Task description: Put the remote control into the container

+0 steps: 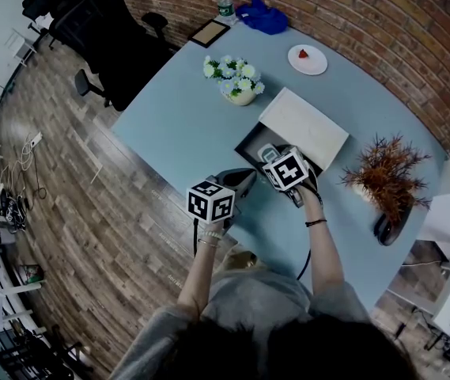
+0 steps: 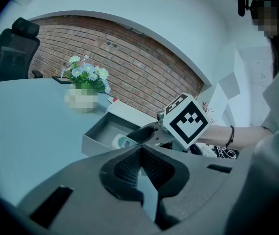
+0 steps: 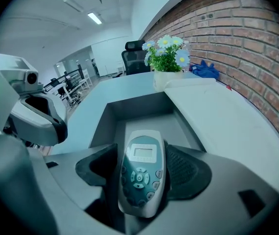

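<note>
Clamping the remote control (image 3: pixel 140 173) by its long sides, the right gripper (image 1: pixel 274 158) is holding it face up, with the display end pointing forward and the buttons lying between the two dark jaws. That front end is reaching over the near wall of the open grey container (image 1: pixel 248 142), while the rear end is sitting back between the jaws; whether the remote control is touching the container's floor cannot be told. The container is resting on the pale blue surface (image 1: pixel 185 125), and its white lid (image 1: pixel 304 127) is lying just beside it on the side toward the brick wall (image 1: pixel 414 46). The left gripper (image 1: pixel 240 179) is hovering near the surface edge, just beside the right gripper, with its jaws clenched tip to tip and nothing between them; they are pointing toward the container. A pot of white and blue flowers (image 1: pixel 236 80) is standing beyond the container, and a reddish dried plant (image 1: pixel 384 169) is standing to the right of the lid. Farther back, a white plate (image 1: pixel 308 59), a blue cloth (image 1: pixel 262 14), a clear bottle (image 1: pixel 225 2) and a dark frame (image 1: pixel 209 32) are sitting along the far edge of the surface. A black office chair (image 1: pixel 106 30) is standing on the wooden floor off the surface's left end.
</note>
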